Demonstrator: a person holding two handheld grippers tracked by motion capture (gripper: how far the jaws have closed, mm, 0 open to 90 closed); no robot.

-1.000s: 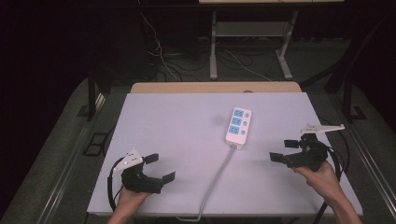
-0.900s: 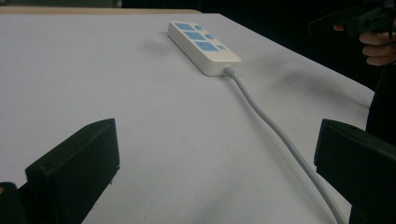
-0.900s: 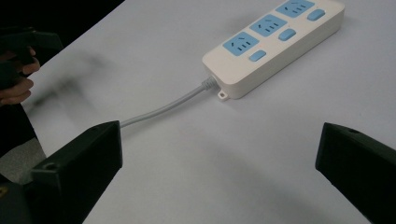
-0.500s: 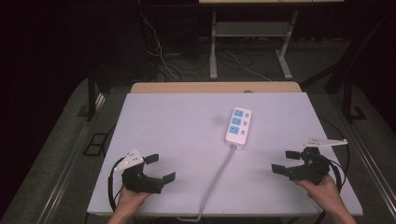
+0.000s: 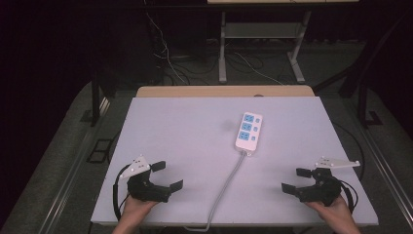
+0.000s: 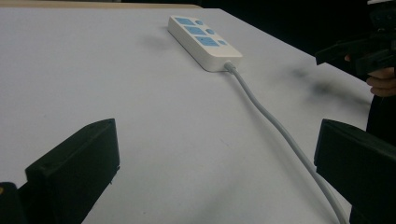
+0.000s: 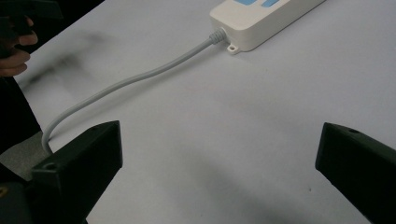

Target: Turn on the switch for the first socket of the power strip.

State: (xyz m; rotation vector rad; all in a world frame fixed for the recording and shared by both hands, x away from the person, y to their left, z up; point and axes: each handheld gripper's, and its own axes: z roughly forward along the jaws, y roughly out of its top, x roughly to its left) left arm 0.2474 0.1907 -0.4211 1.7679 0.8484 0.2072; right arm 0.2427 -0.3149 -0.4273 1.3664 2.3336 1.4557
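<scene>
A white power strip with blue sockets lies right of centre on the white table; its grey cable runs down over the front edge. My left gripper rests near the front left corner, open and empty. Near the front right, my right gripper is open with nothing between its jaws. From the left gripper view, the power strip lies far ahead and the cable passes beside the right jaw. The right gripper view has the strip's end and cable ahead, with bare table between the jaws.
A wooden board borders the table's far edge. Behind it stand a metal desk frame and loose wires on a dark floor. Dark floor surrounds the table on both sides.
My right gripper has come down and back toward the front right edge of the table. The left gripper has barely moved.
</scene>
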